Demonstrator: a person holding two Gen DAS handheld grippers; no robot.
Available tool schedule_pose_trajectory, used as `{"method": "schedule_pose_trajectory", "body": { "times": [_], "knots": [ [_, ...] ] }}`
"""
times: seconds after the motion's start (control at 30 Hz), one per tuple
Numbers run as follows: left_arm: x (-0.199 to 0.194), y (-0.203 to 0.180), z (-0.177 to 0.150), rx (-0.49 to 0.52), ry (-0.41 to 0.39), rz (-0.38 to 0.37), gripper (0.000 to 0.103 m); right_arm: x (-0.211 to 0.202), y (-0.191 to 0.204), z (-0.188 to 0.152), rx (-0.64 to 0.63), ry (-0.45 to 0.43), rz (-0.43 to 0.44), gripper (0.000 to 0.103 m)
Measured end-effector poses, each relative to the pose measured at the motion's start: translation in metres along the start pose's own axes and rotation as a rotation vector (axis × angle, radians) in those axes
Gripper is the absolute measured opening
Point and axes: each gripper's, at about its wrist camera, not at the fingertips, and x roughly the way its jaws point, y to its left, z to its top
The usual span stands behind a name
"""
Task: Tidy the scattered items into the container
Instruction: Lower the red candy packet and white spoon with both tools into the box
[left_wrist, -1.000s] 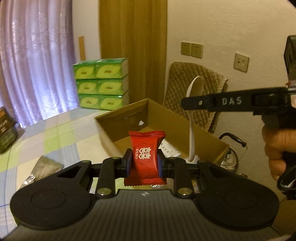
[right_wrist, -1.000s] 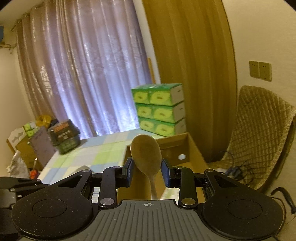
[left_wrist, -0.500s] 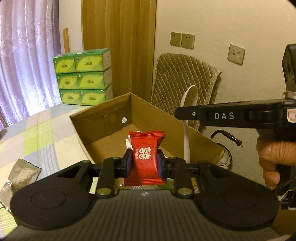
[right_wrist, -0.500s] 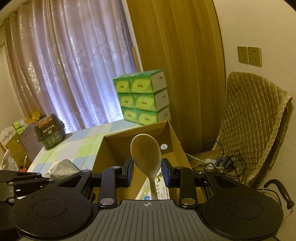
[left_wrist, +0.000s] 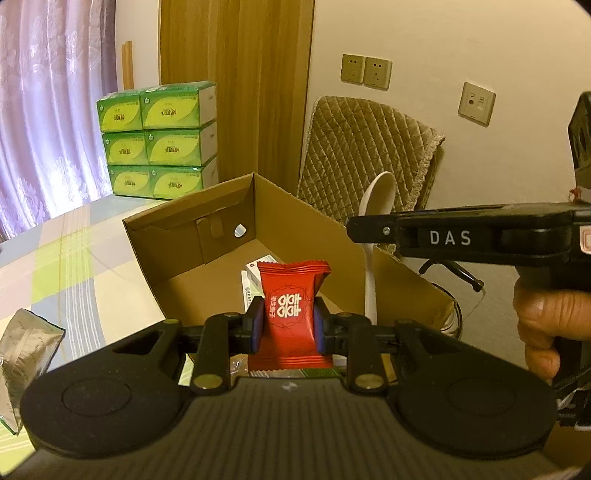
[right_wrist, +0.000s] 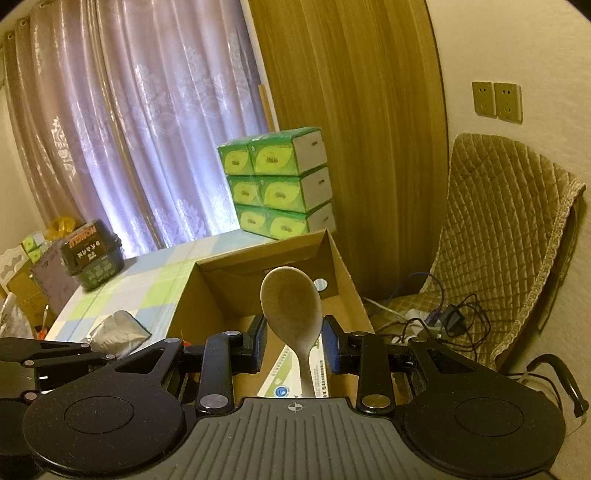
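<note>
Both grippers are hovering over the cardboard box (left_wrist: 207, 236): left gripper (left_wrist: 289, 324) fingers pinching a red candy packet (left_wrist: 290, 314), right gripper (right_wrist: 295, 341) fingers loosely bracketing a spoon (right_wrist: 291, 306). Next, releasing both inside.

Left claw (left_wrist: 288, 327) pinches a red packet; right claw (right_wrist: 294, 344) stands slightly apart around a spoon, hand (left_wrist: 549, 328) gripping its handle.

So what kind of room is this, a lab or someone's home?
Most likely a home: sheer purple curtains, a chair with a quilted tan cover, and a stack of green tissue boxes on a checked tablecloth.
</note>
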Motion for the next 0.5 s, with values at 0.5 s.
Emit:
{"method": "schedule_pose_trajectory", "body": {
  "times": [0.5],
  "knots": [
    [0.001, 0.011, -0.004, -0.012, -0.006, 0.034, 0.038, 0.008, 0.005, 0.000, -0.015, 0.011, 0.002, 0.035]
  ]
}}
